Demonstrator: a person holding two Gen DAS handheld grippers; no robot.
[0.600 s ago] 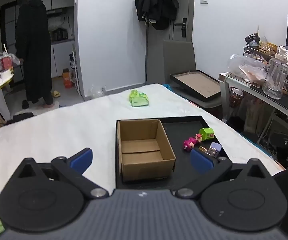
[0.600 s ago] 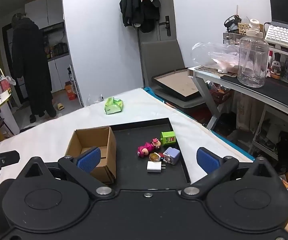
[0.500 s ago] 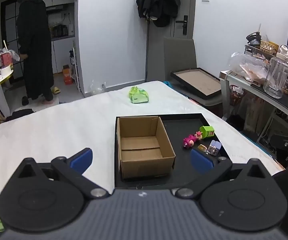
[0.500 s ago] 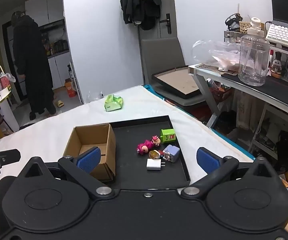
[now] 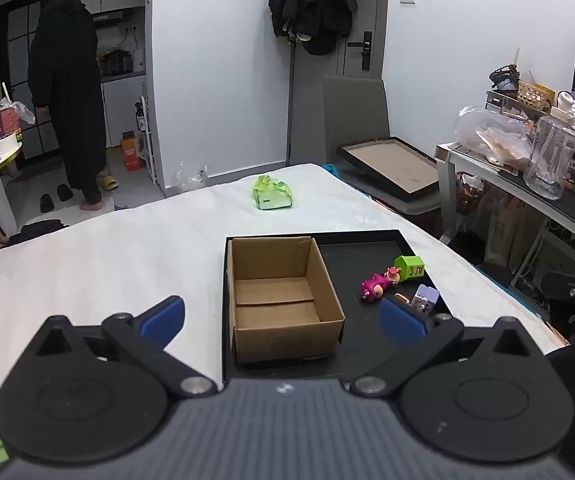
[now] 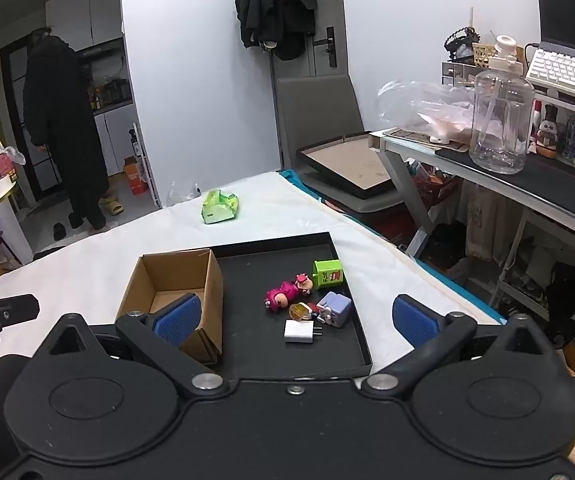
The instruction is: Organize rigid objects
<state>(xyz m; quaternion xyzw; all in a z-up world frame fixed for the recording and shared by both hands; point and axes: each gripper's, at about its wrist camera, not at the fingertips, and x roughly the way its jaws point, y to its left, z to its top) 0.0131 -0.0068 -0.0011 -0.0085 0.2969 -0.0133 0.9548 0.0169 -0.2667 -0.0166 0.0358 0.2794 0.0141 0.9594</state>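
Our two grippers (image 5: 281,318) (image 6: 293,316) are wide apart, holding nothing; we'd pinch the small, hard white plastic charger (image 6: 300,331) by its flat sides.

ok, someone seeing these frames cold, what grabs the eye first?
Probably the black tray on the white table, with an open, empty cardboard box in its left half and a cluster of small bright things to the box's right: a pink toy, a green cube, a purple cube and a white charger. Both hand-held grippers, left and right, hang open over the near edge, holding nothing.
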